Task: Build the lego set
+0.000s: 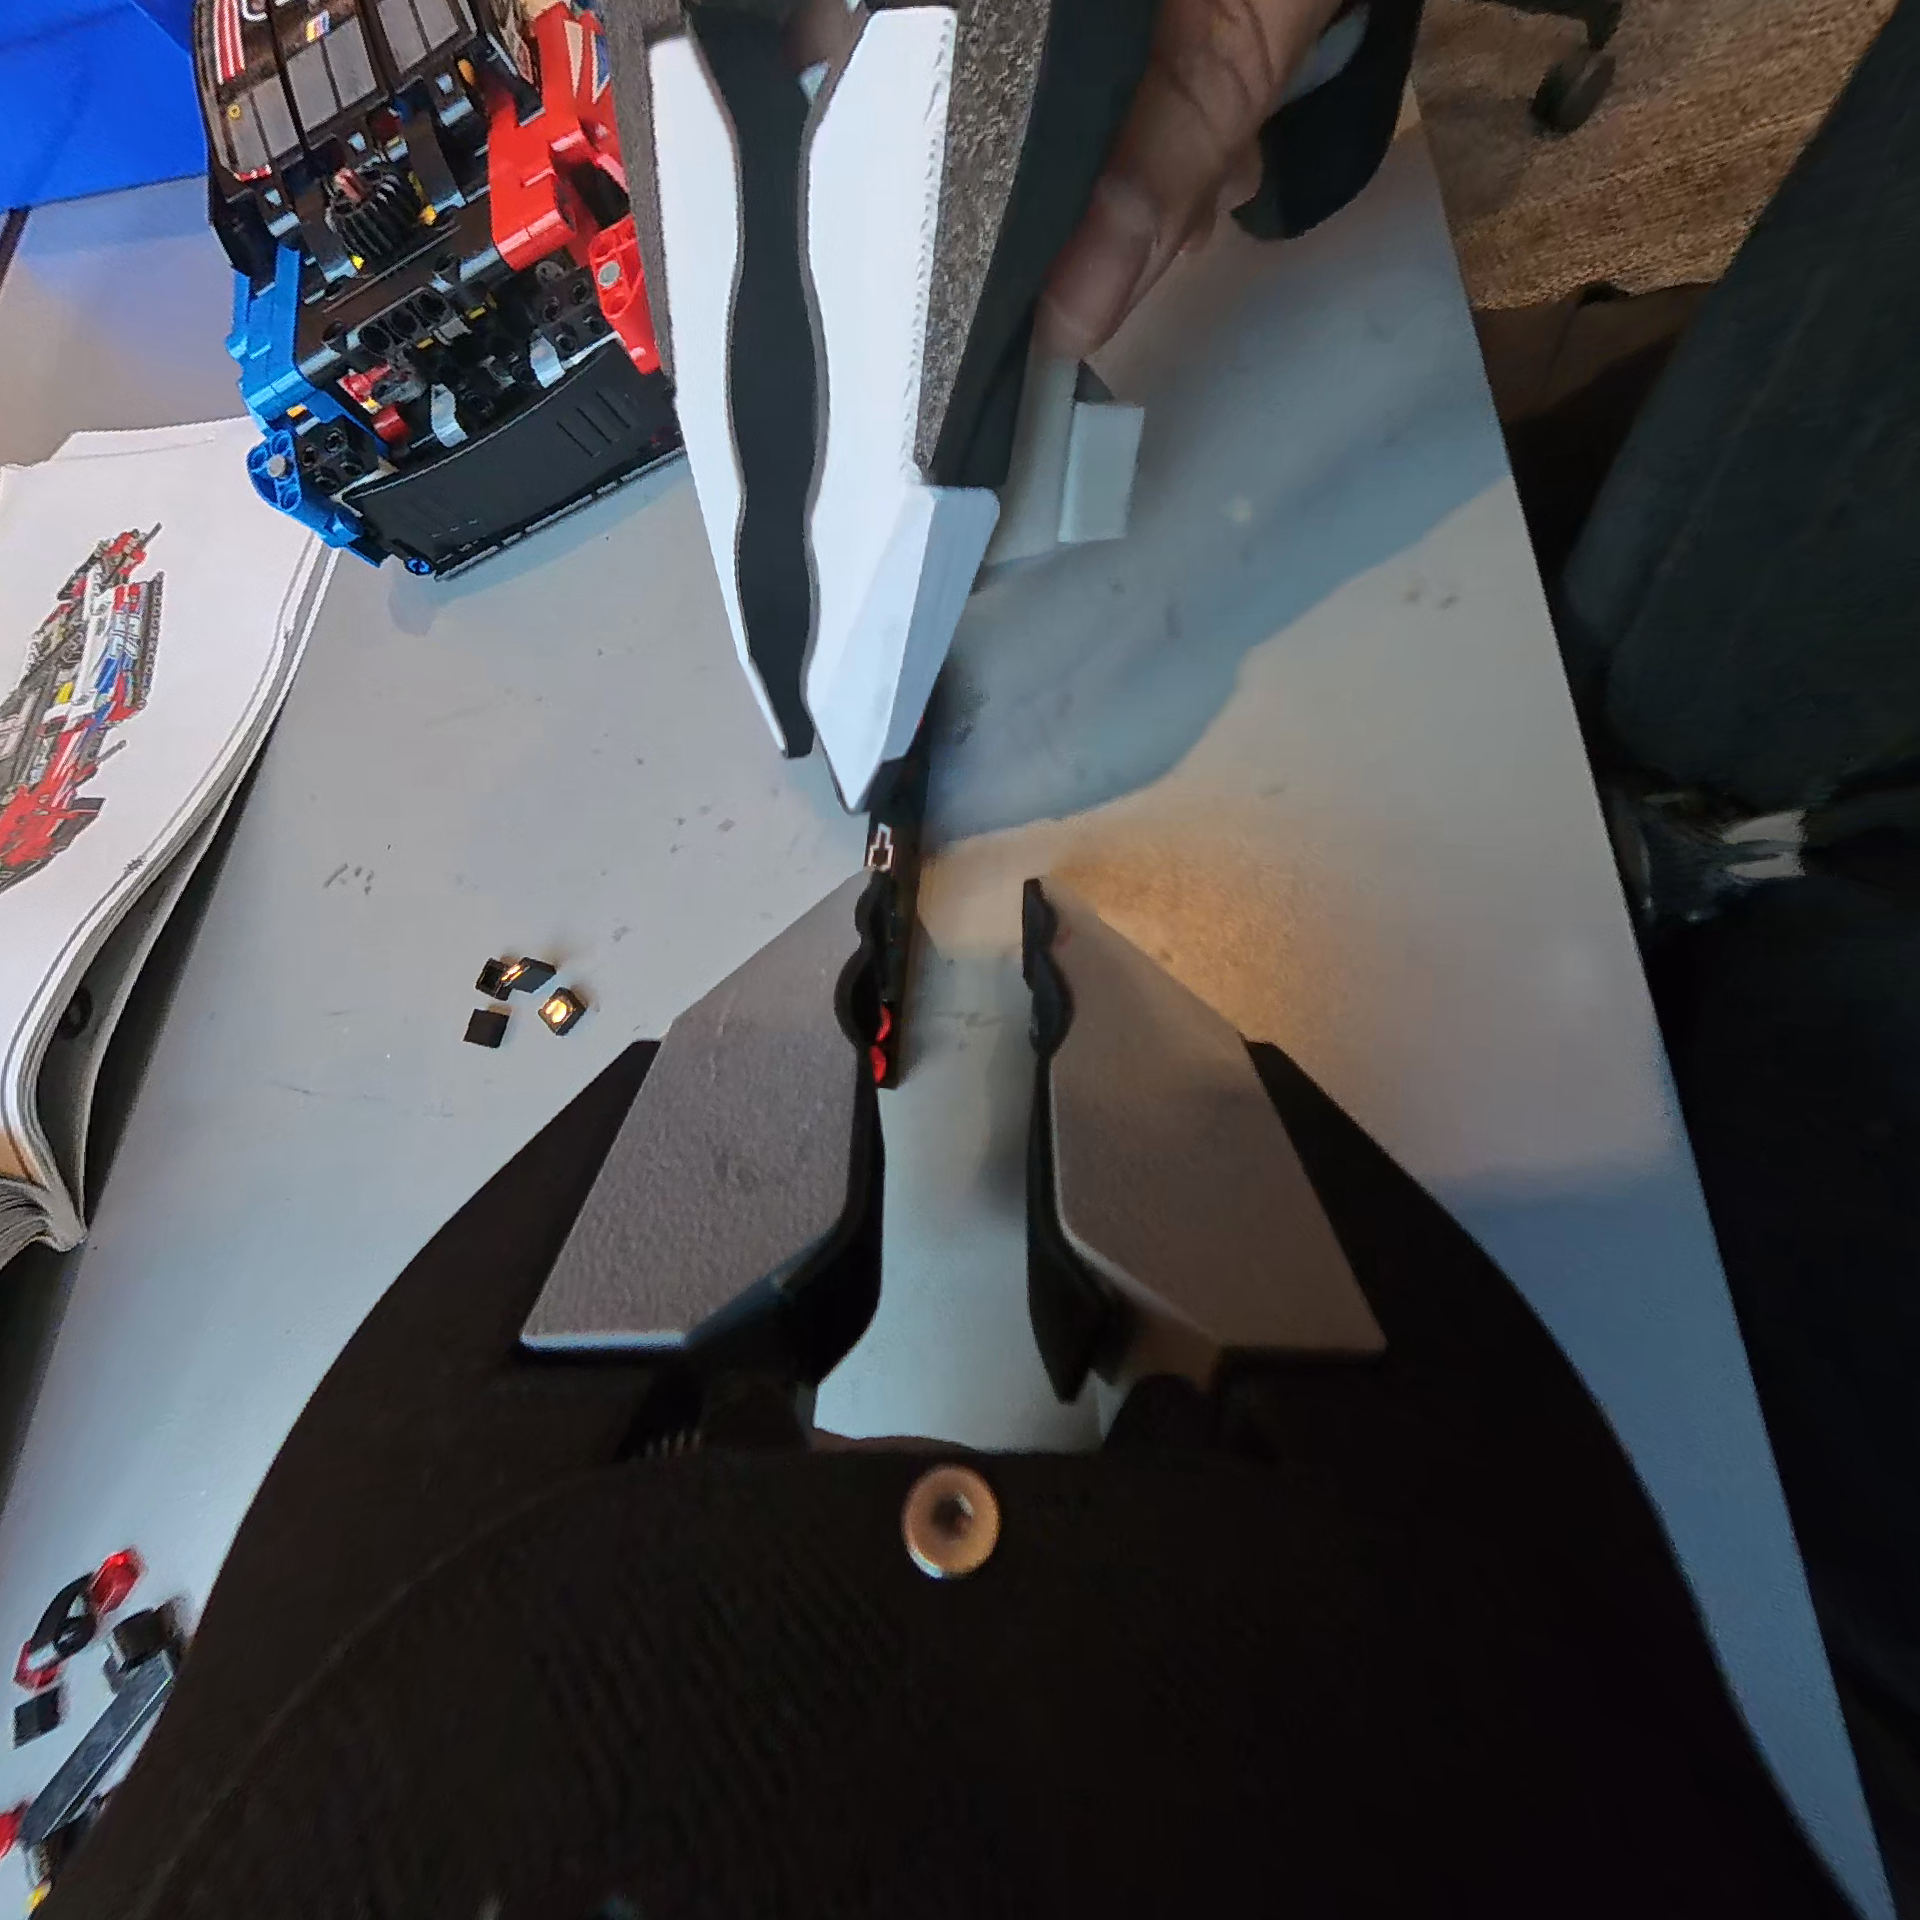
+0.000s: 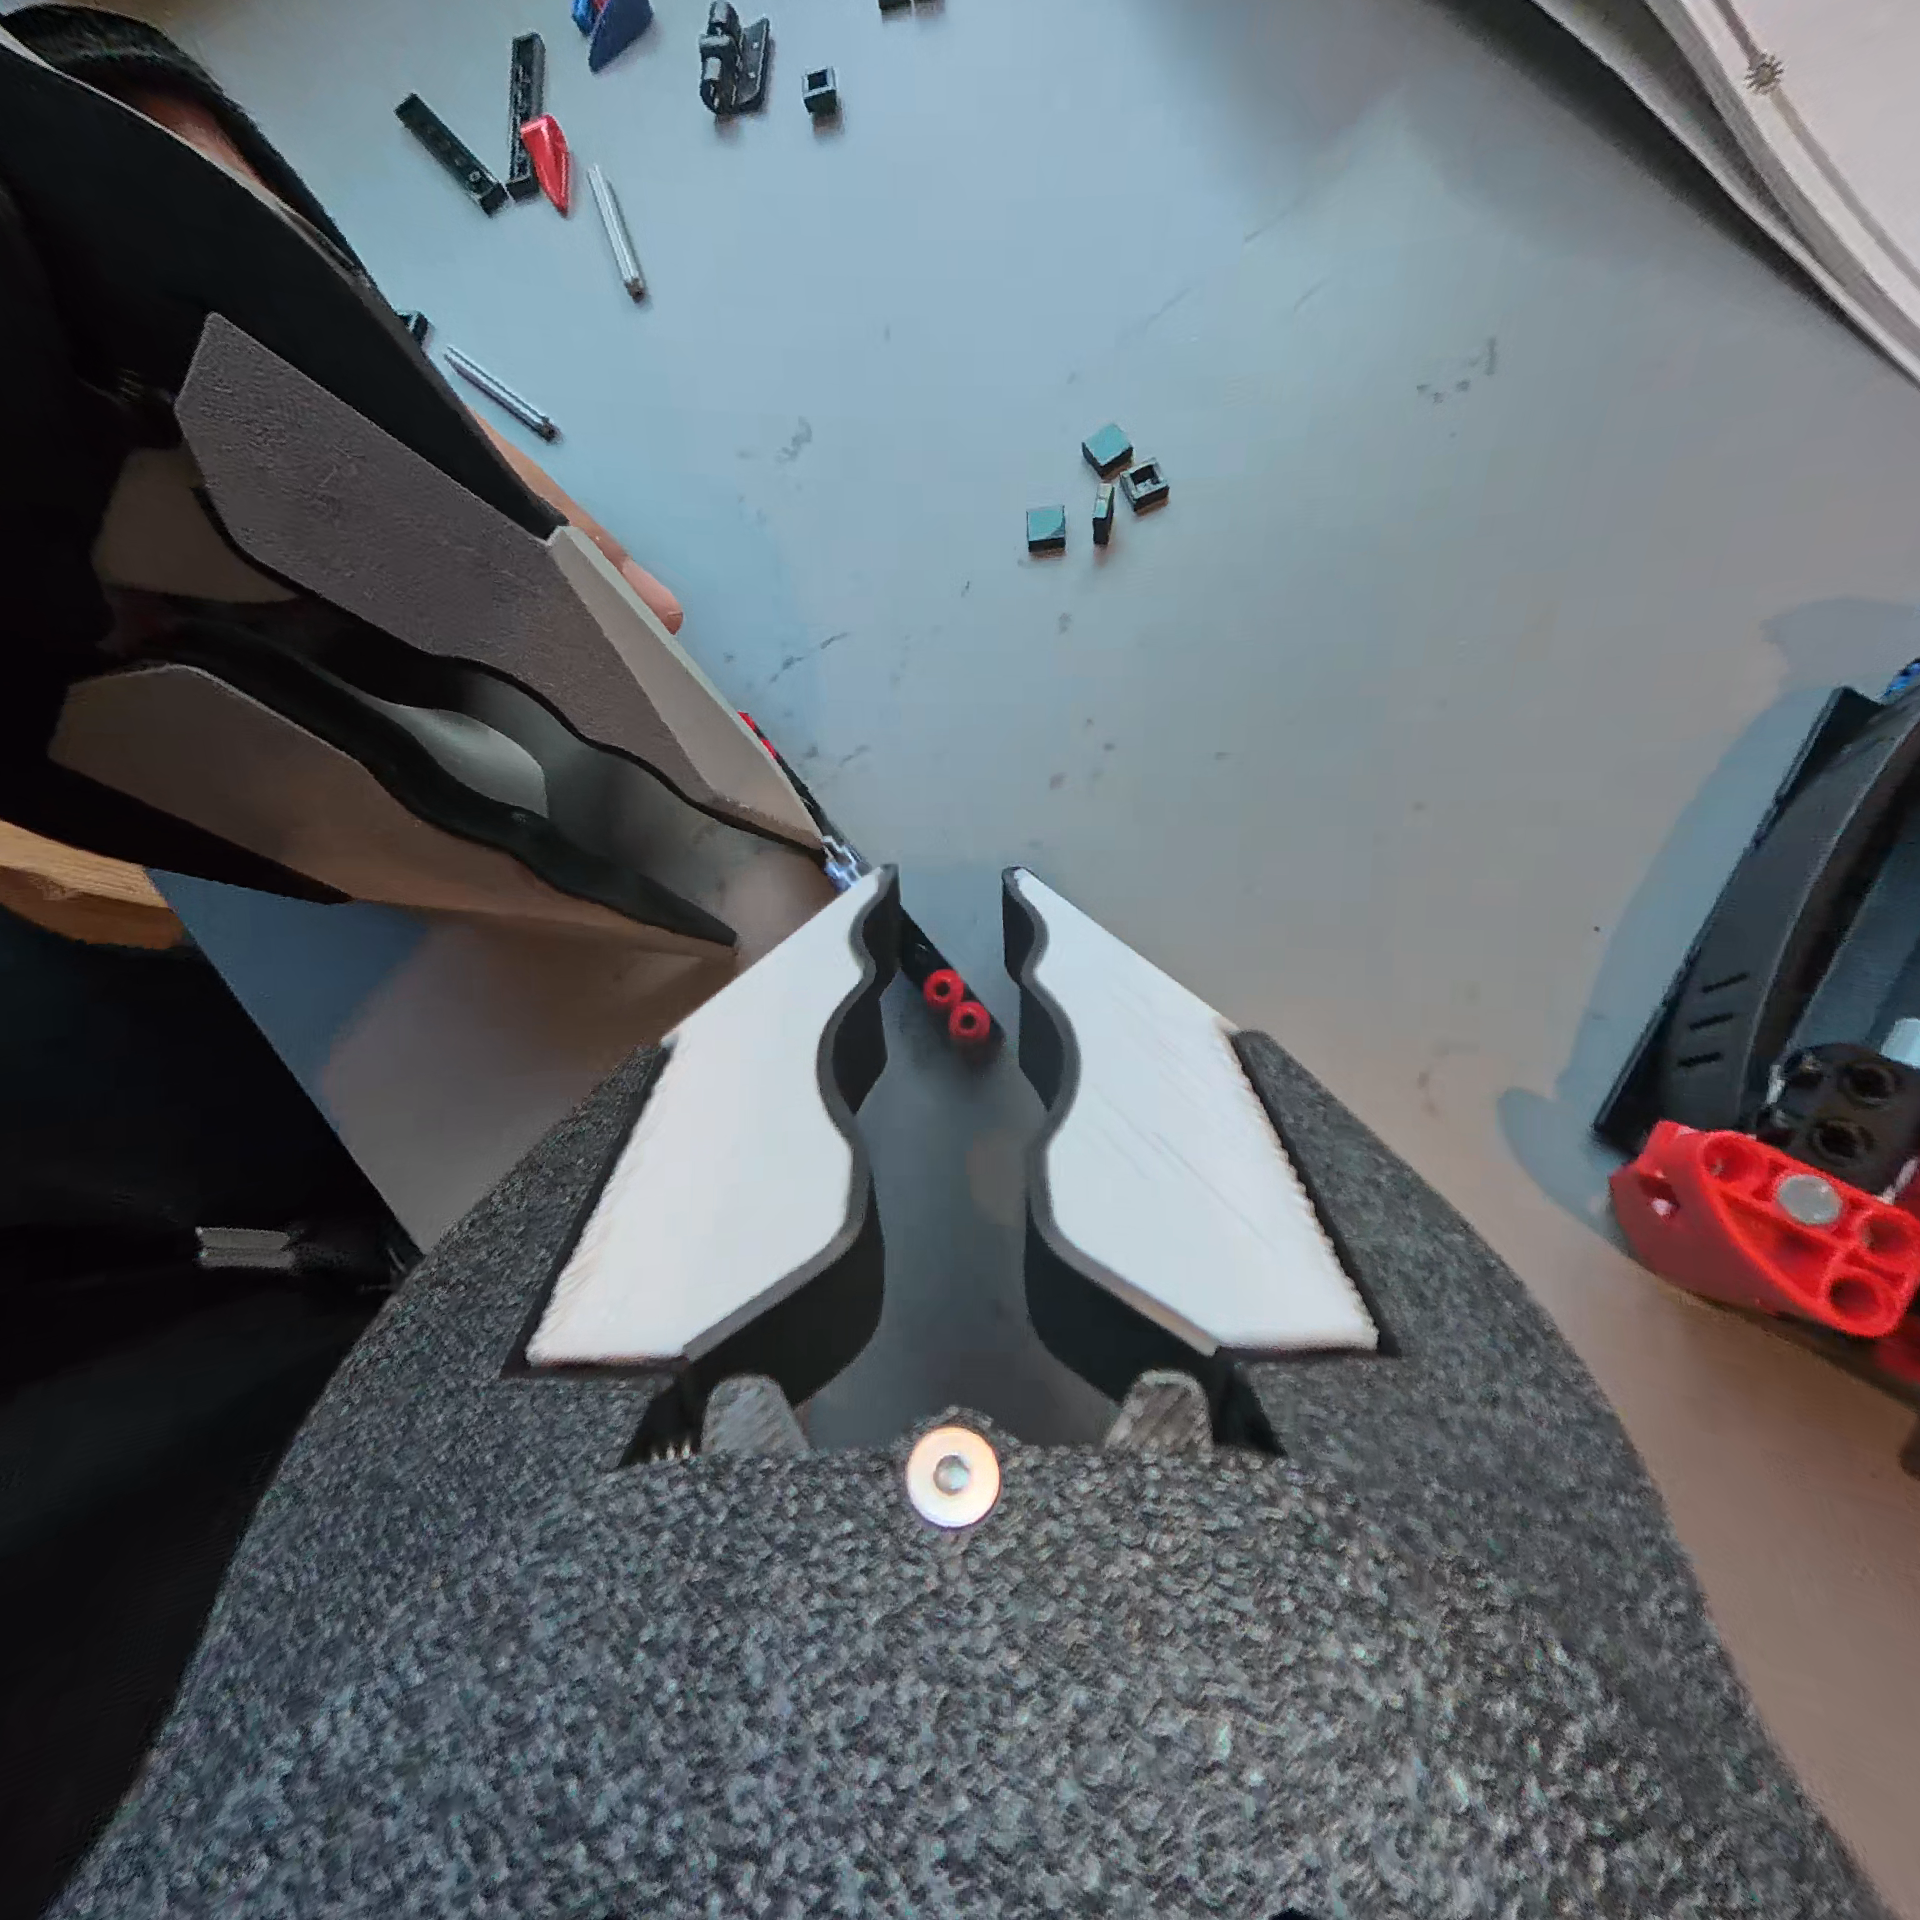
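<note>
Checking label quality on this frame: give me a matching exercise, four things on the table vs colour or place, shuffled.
Things:
1 booklet
2 model
3 small tiles
4 beam

Descriptions:
a black with red pins
b white pages, left edge of the left wrist view
c blue, red and black build
d black loose cluster

Pairs: 1-b; 2-c; 3-d; 4-a

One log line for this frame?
left gripper open | right gripper open | black beam with red pins between both fingertip pairs, grip unclear | car model aside
</note>
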Tool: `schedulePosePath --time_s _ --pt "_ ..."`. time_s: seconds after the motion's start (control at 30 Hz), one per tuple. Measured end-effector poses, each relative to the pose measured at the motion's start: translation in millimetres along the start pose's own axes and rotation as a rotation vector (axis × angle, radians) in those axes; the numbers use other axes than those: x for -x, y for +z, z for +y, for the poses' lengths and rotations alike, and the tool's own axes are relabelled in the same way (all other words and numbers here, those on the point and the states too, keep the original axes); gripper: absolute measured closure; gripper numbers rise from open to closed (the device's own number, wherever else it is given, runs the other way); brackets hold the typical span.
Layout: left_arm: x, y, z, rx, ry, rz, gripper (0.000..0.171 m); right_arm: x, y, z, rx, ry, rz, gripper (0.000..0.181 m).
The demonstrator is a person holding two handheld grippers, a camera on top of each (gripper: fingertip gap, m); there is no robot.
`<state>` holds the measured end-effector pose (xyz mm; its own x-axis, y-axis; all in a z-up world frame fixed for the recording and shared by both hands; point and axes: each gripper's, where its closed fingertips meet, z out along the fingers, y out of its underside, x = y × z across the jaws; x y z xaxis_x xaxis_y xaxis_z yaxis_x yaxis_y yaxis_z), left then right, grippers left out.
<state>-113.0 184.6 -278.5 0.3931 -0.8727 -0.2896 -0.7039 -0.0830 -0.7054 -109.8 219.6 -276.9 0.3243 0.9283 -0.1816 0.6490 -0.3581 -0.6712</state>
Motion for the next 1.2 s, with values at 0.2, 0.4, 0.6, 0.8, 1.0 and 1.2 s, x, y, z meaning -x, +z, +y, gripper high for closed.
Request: schedulePosePath --time_s 0.2,0.4,0.6,0.8,1.0,1.2 --pt "6 -14 -2 -0.059 -0.021 -0.051 0.145 11 -9 -9 -0.074 -0.037 -0.088 0.165" --pt "12 -13 -2 -0.033 -0.085 -0.039 0.145 27 -6 -11 -0.1 -0.177 -0.179 0.172" --pt "13 -3 2 0.025 -0.095 -0.022 0.151 23 5 -3 -0.075 -0.232 -0.181 0.174" --pt "11 -3 4 0.063 -0.069 -0.043 0.157 24 5 -3 -0.076 -0.301 -0.17 0.174" --pt "14 -1 9 0.105 0.008 -0.124 0.162 23 8 -3 -0.069 -0.346 -0.158 0.174" --pt "15 -2 10 0.097 0.053 -0.229 0.165 24 8 -3 -0.081 -0.397 -0.127 0.174"
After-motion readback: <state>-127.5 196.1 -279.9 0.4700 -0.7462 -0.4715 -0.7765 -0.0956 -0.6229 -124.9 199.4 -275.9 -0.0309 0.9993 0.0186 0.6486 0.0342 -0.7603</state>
